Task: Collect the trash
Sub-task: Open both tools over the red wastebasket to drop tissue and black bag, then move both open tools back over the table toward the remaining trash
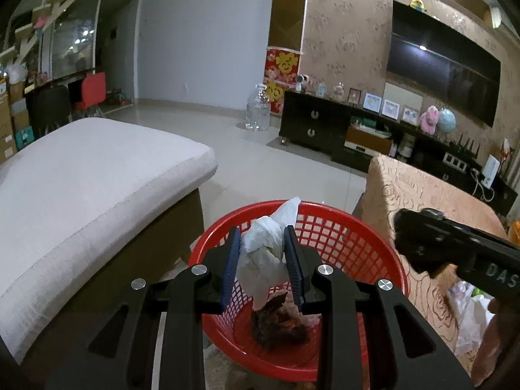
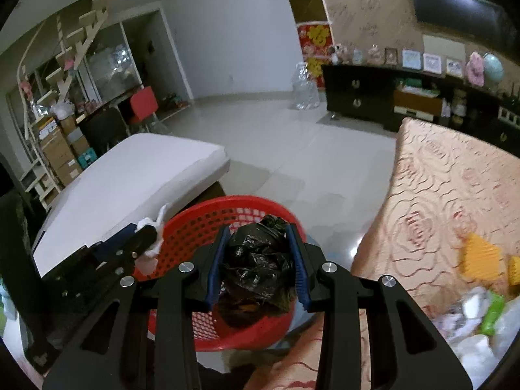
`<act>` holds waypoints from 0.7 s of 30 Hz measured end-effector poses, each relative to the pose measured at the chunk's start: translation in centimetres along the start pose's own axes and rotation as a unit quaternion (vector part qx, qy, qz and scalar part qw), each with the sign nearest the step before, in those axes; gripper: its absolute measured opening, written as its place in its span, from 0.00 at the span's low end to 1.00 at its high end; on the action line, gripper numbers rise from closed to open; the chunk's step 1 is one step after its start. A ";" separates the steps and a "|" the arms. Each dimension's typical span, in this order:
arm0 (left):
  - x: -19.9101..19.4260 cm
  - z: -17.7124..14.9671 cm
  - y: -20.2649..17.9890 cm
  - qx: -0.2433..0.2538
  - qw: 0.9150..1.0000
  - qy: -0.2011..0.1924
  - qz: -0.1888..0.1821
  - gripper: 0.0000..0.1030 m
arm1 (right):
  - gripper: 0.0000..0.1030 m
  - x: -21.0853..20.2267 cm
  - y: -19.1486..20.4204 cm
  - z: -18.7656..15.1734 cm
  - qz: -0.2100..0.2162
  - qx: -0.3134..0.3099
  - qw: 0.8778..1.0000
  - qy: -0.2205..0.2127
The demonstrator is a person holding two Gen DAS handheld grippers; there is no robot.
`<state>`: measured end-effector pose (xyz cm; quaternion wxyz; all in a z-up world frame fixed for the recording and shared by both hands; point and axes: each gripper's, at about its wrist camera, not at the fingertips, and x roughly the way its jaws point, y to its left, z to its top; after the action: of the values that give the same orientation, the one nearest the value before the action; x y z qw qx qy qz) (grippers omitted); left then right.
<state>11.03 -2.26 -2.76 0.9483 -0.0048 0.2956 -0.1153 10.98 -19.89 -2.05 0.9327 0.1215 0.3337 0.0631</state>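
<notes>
- A white cushioned seat (image 1: 87, 178) fills the left side of the room, and a bed with a peach rose-patterned cover (image 2: 455, 201) lies on the right; pale floor tiles (image 1: 260, 162) run between them.
- A red mesh basket (image 1: 341, 237) stands on the floor between the seat and the bed, below both grippers. Dark scraps (image 1: 276, 325) and some crumpled paper already lie at its bottom.
- The right gripper (image 2: 258, 260) hangs over the basket's near rim, its blue-padded fingers (image 2: 299, 269) pinching a crumpled black plastic bag (image 2: 256, 266) that bulges out above and below the pads.
- The left gripper (image 1: 261, 256) is over the basket opening, its fingers (image 1: 230, 266) clamped on a wad of white paper (image 1: 263, 247) whose loose end sticks up past the fingertips.
- More litter (image 2: 481, 318), white wrappers and a green piece, lies on the bed cover at the far right, well apart from both grippers.
</notes>
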 end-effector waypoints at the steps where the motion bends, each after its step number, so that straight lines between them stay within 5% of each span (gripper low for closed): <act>1: 0.2 0.0 0.0 0.001 1.000 0.003 0.001 0.26 | 0.34 0.4 0.1 0.0 0.005 0.003 1.000 0.004; 9: 1.2 0.4 0.0 -0.001 1.000 0.018 -0.006 0.32 | 0.47 2.2 0.4 0.2 0.026 0.025 0.999 0.024; 14: 1.2 0.2 0.0 -0.001 1.000 0.015 -0.009 0.59 | 0.57 1.6 -0.2 0.2 0.030 0.040 0.999 0.017; 21: 0.7 0.1 0.6 -0.016 1.000 0.003 -0.003 0.75 | 0.60 -0.2 -0.9 0.3 0.016 0.037 0.999 -0.003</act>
<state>11.73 -1.83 -3.13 0.9470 -0.0204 0.3000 -0.1136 11.06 -20.80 -2.00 0.9273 0.1615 0.3312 0.0649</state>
